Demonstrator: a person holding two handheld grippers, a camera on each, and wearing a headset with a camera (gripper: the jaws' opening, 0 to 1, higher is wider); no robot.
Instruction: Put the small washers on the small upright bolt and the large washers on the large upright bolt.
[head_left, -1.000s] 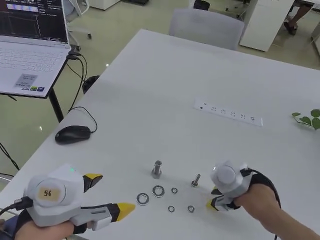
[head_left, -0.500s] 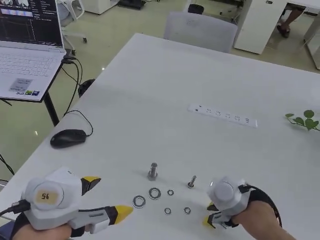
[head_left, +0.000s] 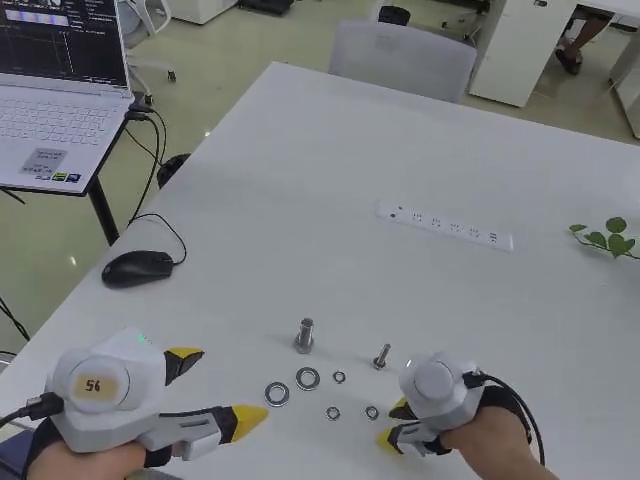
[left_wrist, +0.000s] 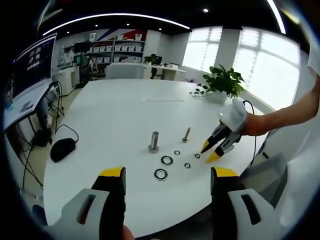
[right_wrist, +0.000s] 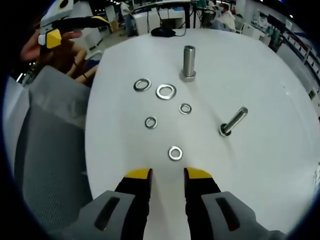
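Note:
A large upright bolt (head_left: 305, 335) (right_wrist: 188, 62) and a small upright bolt (head_left: 381, 356) (right_wrist: 233, 121) stand on the white table (head_left: 330, 180). Two large washers (head_left: 277, 393) (head_left: 308, 378) and three small washers (head_left: 339, 377) (head_left: 333, 412) (head_left: 371, 412) lie flat in front of them. My right gripper (head_left: 392, 424) (right_wrist: 167, 175) is open by a narrow gap, its tips just short of the nearest small washer (right_wrist: 175, 153). My left gripper (head_left: 220, 388) (left_wrist: 168, 175) is wide open and holds nothing, left of the washers (left_wrist: 160, 174).
A white power strip (head_left: 445, 225) lies beyond the bolts. A black mouse (head_left: 138, 268) with its cable sits near the table's left edge, and a laptop (head_left: 60, 90) stands on a side stand. Plant leaves (head_left: 610, 238) show at the right, a grey chair (head_left: 400, 60) at the far side.
My right gripper has slid left and toward me, closer to the nearest small washer. The left gripper has hardly moved. Bolts and washers lie as before.

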